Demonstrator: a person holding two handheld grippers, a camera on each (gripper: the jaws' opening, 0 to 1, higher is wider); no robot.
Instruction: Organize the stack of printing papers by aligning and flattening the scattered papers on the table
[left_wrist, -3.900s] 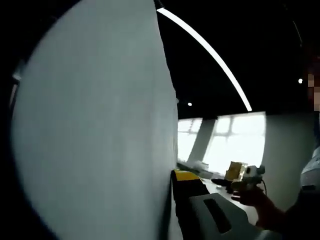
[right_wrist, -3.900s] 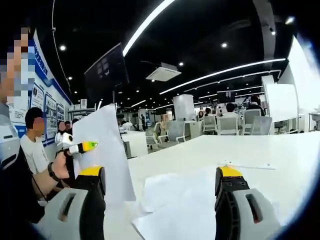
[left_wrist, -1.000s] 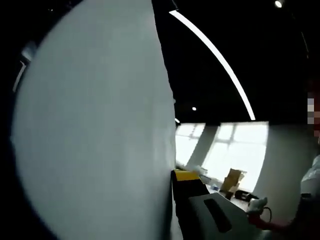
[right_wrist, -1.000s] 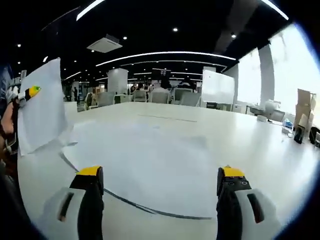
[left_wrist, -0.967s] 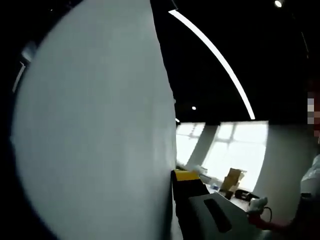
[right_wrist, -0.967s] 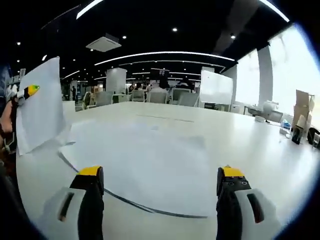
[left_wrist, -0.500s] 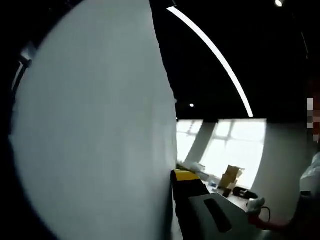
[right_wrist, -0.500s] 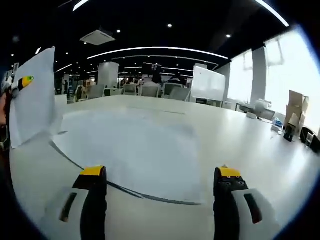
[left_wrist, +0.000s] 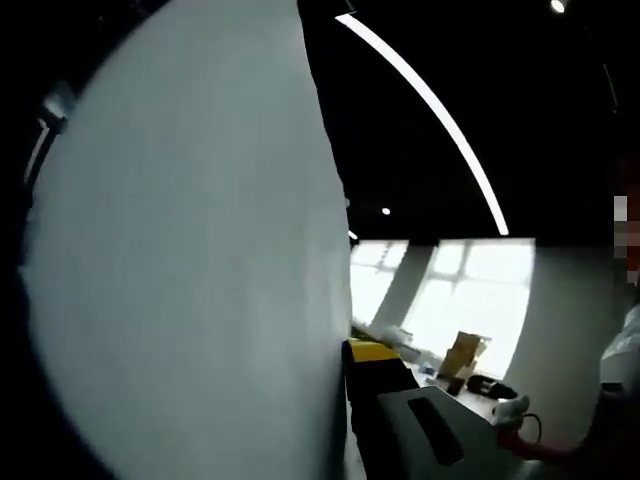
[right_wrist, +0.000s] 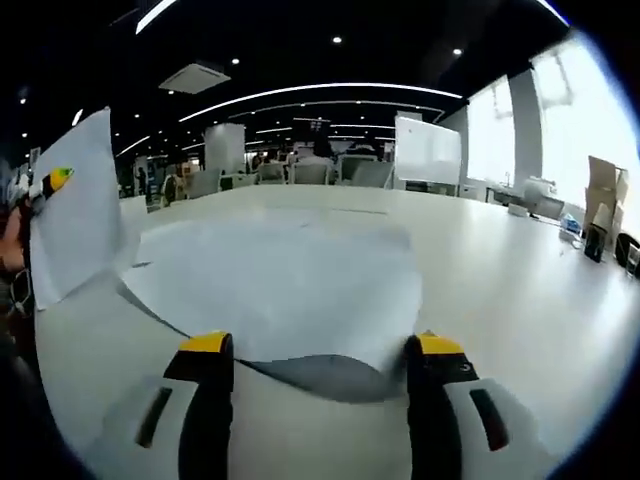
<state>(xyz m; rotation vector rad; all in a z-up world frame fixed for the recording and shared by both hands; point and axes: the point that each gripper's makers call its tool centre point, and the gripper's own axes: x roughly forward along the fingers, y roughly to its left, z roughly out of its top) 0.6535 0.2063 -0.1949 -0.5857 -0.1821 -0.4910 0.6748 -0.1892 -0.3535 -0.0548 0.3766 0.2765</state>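
Left gripper (right_wrist: 42, 187): clamped on a raised sheet (left_wrist: 190, 260), held upright off the table (right_wrist: 520, 290) at the left of the right gripper view; up close the sheet hides one jaw. Right gripper (right_wrist: 318, 350): jaws apart, low over the near edge of the papers (right_wrist: 290, 285), which lie spread on the table; that edge curls up between the jaws. Cardboard box (right_wrist: 603, 195): far right, by the windows.

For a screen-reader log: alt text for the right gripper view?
The right tool, jaws apart, reaches the lifted near edge of a paper sheet on a white table. At far left, the left tool holds another sheet upright.
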